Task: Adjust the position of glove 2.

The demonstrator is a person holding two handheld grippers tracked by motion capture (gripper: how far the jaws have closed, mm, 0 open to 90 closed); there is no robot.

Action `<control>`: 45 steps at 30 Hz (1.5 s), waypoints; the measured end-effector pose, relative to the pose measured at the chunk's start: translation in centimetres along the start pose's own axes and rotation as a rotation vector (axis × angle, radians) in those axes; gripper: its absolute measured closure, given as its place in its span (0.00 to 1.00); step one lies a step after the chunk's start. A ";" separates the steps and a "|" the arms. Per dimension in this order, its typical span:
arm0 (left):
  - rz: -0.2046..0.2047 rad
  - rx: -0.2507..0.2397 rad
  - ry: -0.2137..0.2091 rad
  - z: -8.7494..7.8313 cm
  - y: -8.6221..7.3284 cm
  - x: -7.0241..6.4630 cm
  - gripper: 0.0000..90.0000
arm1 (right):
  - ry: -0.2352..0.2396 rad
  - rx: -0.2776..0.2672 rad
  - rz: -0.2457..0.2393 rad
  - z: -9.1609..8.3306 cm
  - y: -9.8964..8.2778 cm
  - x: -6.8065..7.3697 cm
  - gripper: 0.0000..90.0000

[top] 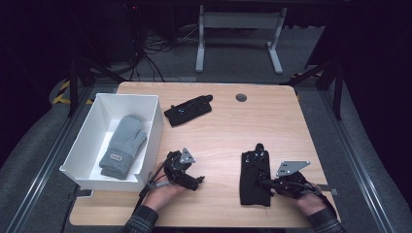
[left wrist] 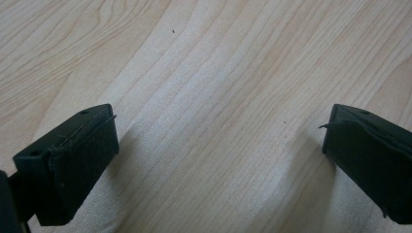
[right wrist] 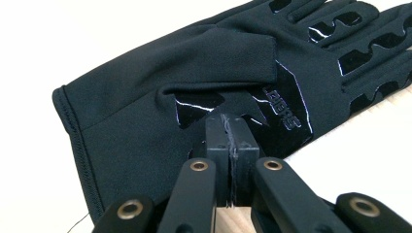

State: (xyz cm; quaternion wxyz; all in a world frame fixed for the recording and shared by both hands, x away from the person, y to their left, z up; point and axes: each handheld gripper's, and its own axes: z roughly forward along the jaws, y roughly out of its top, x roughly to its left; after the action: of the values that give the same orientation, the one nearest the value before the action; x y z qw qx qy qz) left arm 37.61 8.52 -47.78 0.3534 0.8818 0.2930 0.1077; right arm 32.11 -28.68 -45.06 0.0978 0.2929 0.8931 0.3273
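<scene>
1. Your right gripper (top: 270,185), at the lower right of the high view, has its jaws pressed together at the edge of the black glove (top: 254,177) lying flat on the table (top: 218,131). In the right gripper view the jaws (right wrist: 232,141) meet over the glove's (right wrist: 194,97) palm side, apparently pinching a bit of the fabric; whether any is truly caught you cannot tell for sure.
2. Your left gripper (top: 198,181), lower centre-left of the high view, rests with jaws spread wide and nothing in them; the left gripper view shows bare wood grain between its pads (left wrist: 85,160).
3. Judged as sorting gloves into the box, one item is done: a grey knitted mitten (top: 123,145) lies inside the white box (top: 77,148) at the left.
4. Left to do: the glove under your right gripper, and a second black glove (top: 188,110) farther up the table, just right of the box.
5. Materials: the black gloves are thin, smooth stretch fabric with glossy grip patches on palm and fingers and a stitched cuff; the mitten is thick and soft; the box is rigid, open-topped and rectangular.
</scene>
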 end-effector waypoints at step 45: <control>-0.071 0.016 0.036 -0.6 2.1 1.8 0.69 | -0.255 -0.135 0.200 -0.9 -3.7 -6.6 0.20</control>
State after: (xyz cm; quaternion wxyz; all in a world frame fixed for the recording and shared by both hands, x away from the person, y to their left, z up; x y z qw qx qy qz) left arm 39.74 8.73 -45.94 0.3448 0.8716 0.3312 0.1086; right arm 35.39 -35.29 -46.83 0.1964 0.4121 0.8158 0.3550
